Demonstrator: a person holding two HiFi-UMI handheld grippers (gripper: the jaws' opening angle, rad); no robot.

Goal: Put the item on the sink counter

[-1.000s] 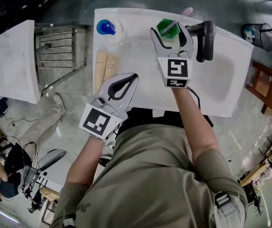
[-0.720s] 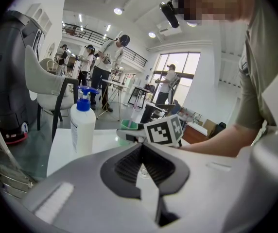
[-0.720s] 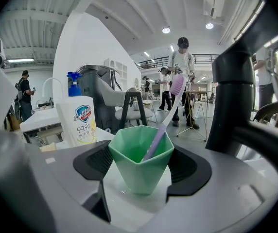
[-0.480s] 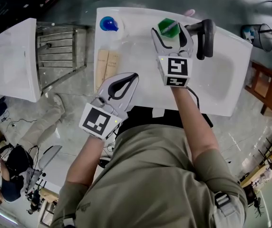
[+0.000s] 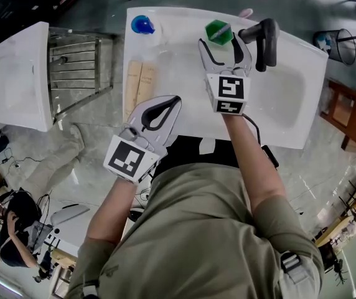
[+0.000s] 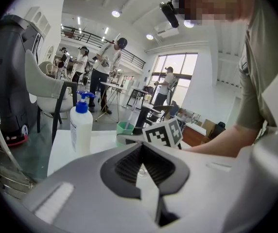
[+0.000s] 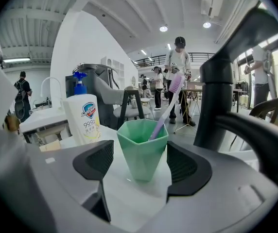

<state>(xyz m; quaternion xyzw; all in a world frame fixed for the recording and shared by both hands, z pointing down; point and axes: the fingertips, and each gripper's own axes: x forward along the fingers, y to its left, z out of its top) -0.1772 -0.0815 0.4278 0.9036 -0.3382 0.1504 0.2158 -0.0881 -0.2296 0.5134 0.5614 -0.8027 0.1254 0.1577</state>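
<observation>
A green cup [image 5: 218, 32] with a pink toothbrush [image 7: 167, 103] in it stands upright on the white sink counter [image 5: 178, 55], near the back edge. My right gripper [image 5: 224, 45] is open, its fingertips just short of the cup on either side. In the right gripper view the cup [image 7: 142, 147] stands free ahead of the pads, with a gap on each side. My left gripper [image 5: 173, 101] is shut on nothing and hovers over the counter's front edge. In the left gripper view it [image 6: 141, 171] points toward the cup [image 6: 126, 128].
A blue-capped soap bottle [image 5: 142, 25] stands at the counter's back left, with two beige blocks [image 5: 139, 83] in front of it. The black faucet [image 5: 265, 39] rises just right of the cup, beside the basin [image 5: 284, 98]. A metal rack [image 5: 78, 61] stands left of the counter.
The cup was between my right gripper's fingers a second ago. It now stands free on the counter, and the gripper has drawn back slightly. The left gripper has not moved.
</observation>
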